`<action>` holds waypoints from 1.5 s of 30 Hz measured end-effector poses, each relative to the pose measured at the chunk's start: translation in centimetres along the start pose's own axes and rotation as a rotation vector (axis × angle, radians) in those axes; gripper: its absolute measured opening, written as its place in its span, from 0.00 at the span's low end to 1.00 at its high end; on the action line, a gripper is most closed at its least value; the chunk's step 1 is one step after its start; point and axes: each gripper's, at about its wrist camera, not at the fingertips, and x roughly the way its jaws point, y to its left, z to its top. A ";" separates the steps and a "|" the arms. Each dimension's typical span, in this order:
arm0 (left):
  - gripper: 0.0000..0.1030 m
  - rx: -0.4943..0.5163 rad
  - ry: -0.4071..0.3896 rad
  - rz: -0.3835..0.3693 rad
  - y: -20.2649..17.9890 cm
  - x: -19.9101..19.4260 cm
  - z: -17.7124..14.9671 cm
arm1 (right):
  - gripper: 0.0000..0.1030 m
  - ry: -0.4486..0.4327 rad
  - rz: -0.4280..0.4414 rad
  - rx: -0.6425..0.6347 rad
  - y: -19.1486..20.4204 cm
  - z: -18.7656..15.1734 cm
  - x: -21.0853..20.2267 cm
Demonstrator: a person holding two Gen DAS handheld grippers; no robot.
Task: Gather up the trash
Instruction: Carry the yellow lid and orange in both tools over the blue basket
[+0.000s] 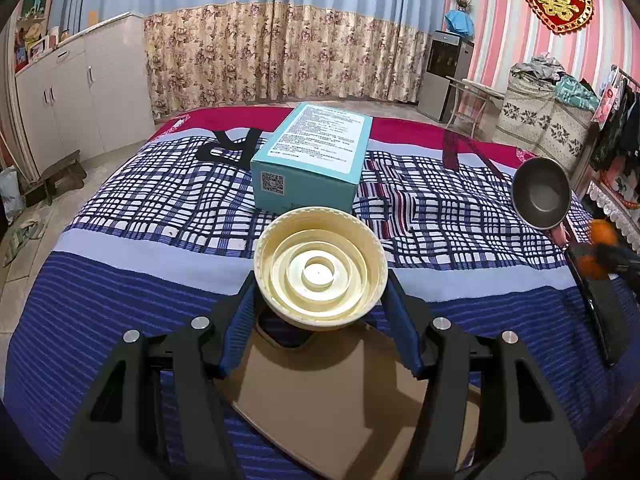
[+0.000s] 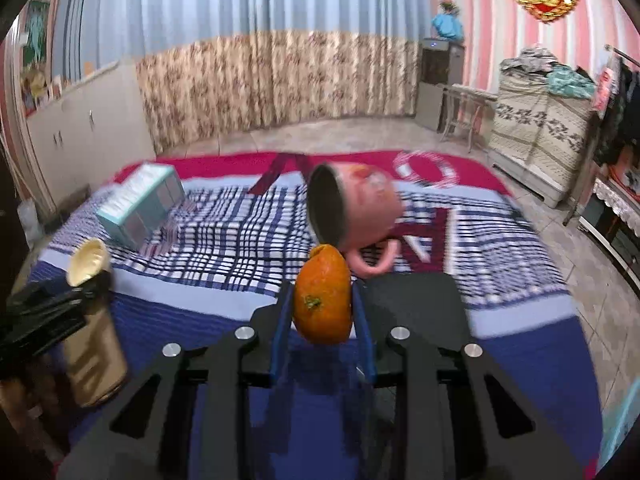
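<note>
Nearest the left wrist camera, the left tongs (image 1: 320, 300) stood about half open, their blue pads pressed on either side of a cream plastic lid (image 1: 320, 270). The lid was round and ribbed at the rim, with raised rings inside, and was held clear of the bed (image 1: 120, 280). Under it lay a flat brown card (image 1: 340, 392), smooth and matte.

The right tongs (image 2: 323, 312) had narrowed onto an orange peel (image 2: 323, 300), a dimpled half shell with its green stem button facing the camera. It was pinched from both sides, above a black slab (image 2: 416, 300) on the bed.

Both pieces of trash were thus in hand and off the bedding; no bin showed in either view.

The peel looked the likelier to go wrong. It is soft and hollow, so a hard squeeze could fold it, and it might slip out during a quick swing. The lid's hard, curved rim gave the pads little flat to bear on, so a tilt could let it pop free.

Farther off, a pink mug (image 2: 352, 216) lay on its side, glossy, with a dark inside, on the soft checked blanket. Beyond that stood a teal cardboard box (image 1: 312, 156), sharp-edged, its top covered in print.
</note>
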 end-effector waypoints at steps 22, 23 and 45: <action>0.57 0.219 -0.115 -0.136 -11.8 -7.9 1.8 | 0.29 -0.178 -0.466 0.378 -21.2 -10.3 -18.6; 0.57 0.242 -0.123 -0.154 -13.2 -8.5 1.7 | 0.29 -0.184 -0.471 0.392 -21.7 -10.6 -18.9; 0.57 0.580 -0.100 -0.584 -39.1 -16.1 -5.4 | 0.29 -0.249 -0.619 0.536 -30.5 -16.0 -24.9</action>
